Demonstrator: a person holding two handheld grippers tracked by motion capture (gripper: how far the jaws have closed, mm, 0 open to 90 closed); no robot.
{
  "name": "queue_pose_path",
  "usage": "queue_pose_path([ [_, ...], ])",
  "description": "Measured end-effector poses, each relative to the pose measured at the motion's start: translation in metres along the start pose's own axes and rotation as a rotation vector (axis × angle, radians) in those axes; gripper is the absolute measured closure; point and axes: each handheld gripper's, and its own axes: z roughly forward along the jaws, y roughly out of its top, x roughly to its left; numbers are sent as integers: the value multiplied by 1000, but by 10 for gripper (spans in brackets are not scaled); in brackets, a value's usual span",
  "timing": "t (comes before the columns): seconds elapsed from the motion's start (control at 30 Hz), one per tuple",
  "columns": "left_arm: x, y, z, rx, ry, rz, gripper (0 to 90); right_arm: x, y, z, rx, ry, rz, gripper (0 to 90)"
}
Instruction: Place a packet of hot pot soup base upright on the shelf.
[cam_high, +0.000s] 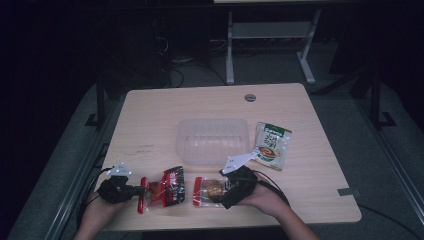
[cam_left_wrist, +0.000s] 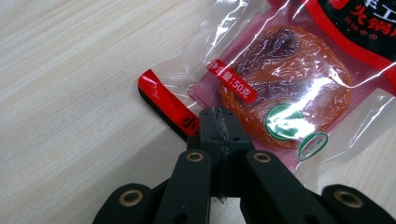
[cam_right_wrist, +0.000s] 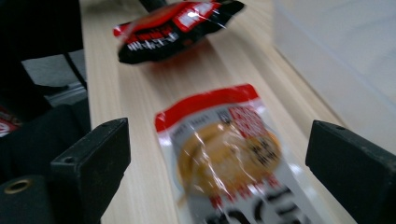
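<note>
Nearby, clear tub (cam_high: 214, 140) flanks green packet (cam_high: 271, 145).

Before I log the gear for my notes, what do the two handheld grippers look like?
Both are black. The left gripper has ridged jaw tips and brass-coloured rivets on its linkage. The right gripper has blocky square pads. Each carries a grey three-cornered plate and trails a black cable.

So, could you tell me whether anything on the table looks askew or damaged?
Nothing looks spilled or torn. The red-and-black sauce packet sits tilted, its edge pinched by the left hand-held gripper. The other red packet and the green packet lie flat beside the clear tub.
</note>
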Motion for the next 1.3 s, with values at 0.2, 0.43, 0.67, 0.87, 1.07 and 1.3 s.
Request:
queue_pose_path([
  [0.2, -1, 0, 0, 2, 4, 0, 898, 3, 15, 22, 20, 45, -3, 63],
  [0.43, -1, 0, 0, 4, 9, 7, 898, 2, 29, 47, 8, 94, 13, 71],
  [0.67, -1, 0, 0, 3, 8, 10, 899, 1, 37, 69, 5, 118, 45, 130],
  [0.87, -1, -1, 0, -3, 3, 2, 899, 1, 42, 85, 42, 161, 76, 160],
  [1.07, -1, -1, 0, 0, 9, 7, 899, 4, 52, 96, 46, 180, 62, 236],
  [1.3, -1, -1, 0, -5, 5, 3, 899, 7, 53, 102, 28, 208, 52, 408],
])
